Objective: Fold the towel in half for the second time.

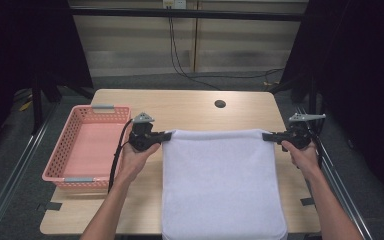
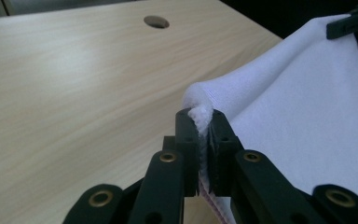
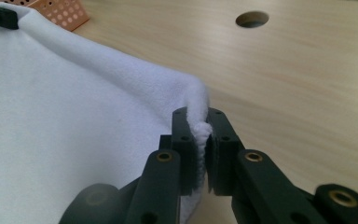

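A white towel (image 1: pixel 220 175) lies spread over the wooden table (image 1: pixel 190 107), its near end hanging past the front edge. My left gripper (image 1: pixel 167 135) is shut on the towel's far left corner (image 2: pixel 199 114), pinched between the two black jaws. My right gripper (image 1: pixel 267 136) is shut on the far right corner (image 3: pixel 200 128) in the same way. Both corners are raised off the table, and the far edge of the towel (image 1: pixel 217 132) stretches straight between the two grippers. In the left gripper view the right gripper's jaw tip shows at the top right.
A pink perforated basket (image 1: pixel 87 150) stands on the left part of the table, close beside my left hand. A round cable hole (image 1: pixel 220 104) sits in the tabletop beyond the towel. Bare wood lies beyond the towel's far edge.
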Available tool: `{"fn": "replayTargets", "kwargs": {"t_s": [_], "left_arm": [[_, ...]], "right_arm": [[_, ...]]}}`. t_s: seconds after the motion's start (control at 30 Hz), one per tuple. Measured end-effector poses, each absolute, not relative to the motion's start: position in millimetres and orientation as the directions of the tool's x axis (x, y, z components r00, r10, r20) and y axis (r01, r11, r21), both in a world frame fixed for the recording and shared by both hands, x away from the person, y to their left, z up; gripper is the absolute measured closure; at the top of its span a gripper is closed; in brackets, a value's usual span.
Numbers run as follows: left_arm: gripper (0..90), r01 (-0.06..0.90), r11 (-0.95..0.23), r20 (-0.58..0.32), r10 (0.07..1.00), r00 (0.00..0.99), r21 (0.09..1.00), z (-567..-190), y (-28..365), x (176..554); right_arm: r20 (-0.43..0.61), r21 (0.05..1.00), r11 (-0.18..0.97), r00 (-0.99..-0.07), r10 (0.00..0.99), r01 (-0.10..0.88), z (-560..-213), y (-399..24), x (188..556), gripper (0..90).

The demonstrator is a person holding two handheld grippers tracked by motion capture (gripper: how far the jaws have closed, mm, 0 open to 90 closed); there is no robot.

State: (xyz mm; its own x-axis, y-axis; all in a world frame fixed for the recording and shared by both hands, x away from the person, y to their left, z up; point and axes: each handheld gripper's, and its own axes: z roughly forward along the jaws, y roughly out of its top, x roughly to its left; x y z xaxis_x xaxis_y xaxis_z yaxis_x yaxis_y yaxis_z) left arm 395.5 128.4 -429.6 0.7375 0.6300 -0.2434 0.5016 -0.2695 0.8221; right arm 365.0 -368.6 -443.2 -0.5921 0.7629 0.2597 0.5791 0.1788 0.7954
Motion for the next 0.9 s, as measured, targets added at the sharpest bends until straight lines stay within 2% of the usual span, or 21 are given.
{"fn": "replayTargets", "kwargs": {"t_s": [0.17,0.3,0.5,0.77,0.9], "left_arm": [[85.1,0.487,-0.287,-0.198,0.66,0.725,0.825,-422.7,126.4,408.9],[85.2,0.475,-0.253,-0.196,0.677,0.709,0.843,-415.4,124.4,420.5],[85.1,0.447,-0.241,-0.176,0.684,0.708,0.861,-400.0,124.1,429.0],[84.7,0.417,-0.294,-0.139,0.652,0.746,0.86,-411.6,137.4,398.8],[84.4,0.394,-0.278,-0.145,0.627,0.765,0.876,-409.9,142.1,381.3]], "right_arm": [[0.241,0.82,0.155,-0.577,0.781,0.551,-433.2,-366.2,374.8,83.6],[0.231,0.821,0.153,-0.565,0.792,0.55,-426.3,-365.0,387.5,83.7],[0.21,0.851,0.138,-0.569,0.795,0.507,-399.0,-365.6,398.7,83.9],[0.207,0.852,0.191,-0.649,0.732,0.487,-404.4,-363.6,365.1,83.7],[0.183,0.844,0.243,-0.683,0.707,0.479,-405.1,-360.3,345.4,83.4]]}}
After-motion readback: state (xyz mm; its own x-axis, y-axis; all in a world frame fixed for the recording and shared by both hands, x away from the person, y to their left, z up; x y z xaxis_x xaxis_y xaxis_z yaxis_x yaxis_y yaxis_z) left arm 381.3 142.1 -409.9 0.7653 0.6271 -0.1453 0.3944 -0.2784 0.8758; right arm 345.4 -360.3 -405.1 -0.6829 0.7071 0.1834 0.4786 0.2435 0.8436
